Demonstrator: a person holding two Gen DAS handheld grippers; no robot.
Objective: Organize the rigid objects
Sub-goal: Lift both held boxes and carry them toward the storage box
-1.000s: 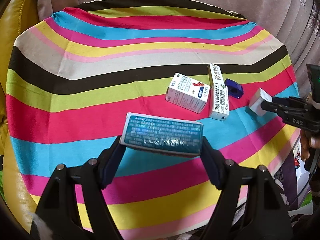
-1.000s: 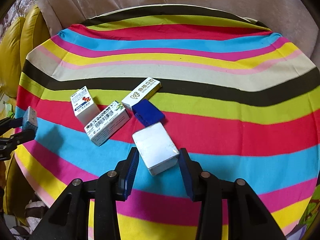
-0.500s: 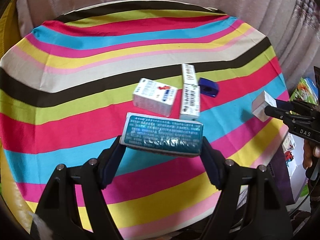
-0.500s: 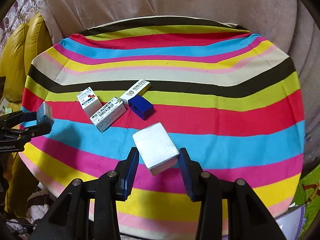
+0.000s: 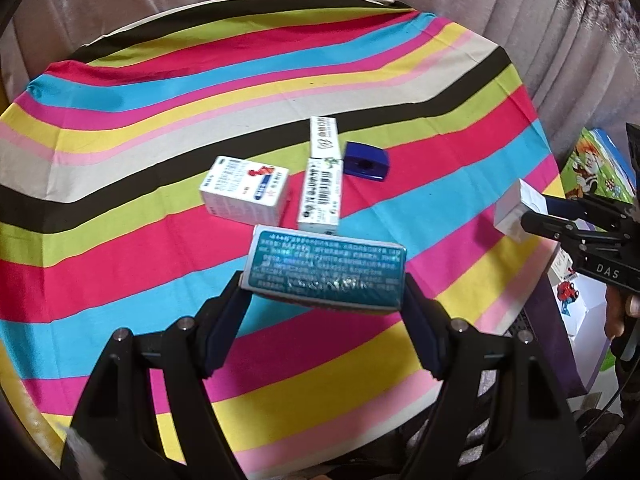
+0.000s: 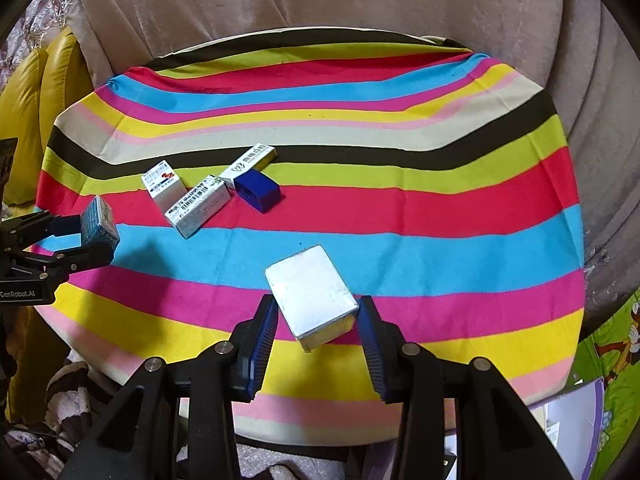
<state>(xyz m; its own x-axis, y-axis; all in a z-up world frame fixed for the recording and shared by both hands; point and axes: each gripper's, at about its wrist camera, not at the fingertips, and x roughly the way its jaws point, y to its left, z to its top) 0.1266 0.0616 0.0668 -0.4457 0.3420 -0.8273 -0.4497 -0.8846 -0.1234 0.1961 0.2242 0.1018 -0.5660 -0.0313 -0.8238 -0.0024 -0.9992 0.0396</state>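
Both grippers loaded and up in the air over the striped cloth [image 6: 400,208]. Left gripper [image 5: 324,304] clamped wide across the ends of a teal box [image 5: 325,270], held clear of the cloth just on the near side of the barcode box [image 5: 321,192]. Right gripper [image 6: 316,320] pinched narrower on a silver box [image 6: 310,294], carried skewed, well to the near right of that same barcode box [image 6: 199,205]. Around the barcode box, a little cluster lying on the cloth: the red-and-white box [image 5: 245,190] just beside it on the left, the long white box [image 5: 325,138] touching its far end, the dark blue block [image 5: 366,165] just off its far right corner. Looks like the carry step, two boxes on their way to join the group. Next up, probably, lowering each one flat beside the barcode box, squared to the row, then releasing without nudging the neighbours; the silver box wants a twist first, sitting crooked in the pads. Compared with a second ago: cluster smaller and farther off in both views, more cloth edge and floor clutter showing, both grips unchanged on their boxes.
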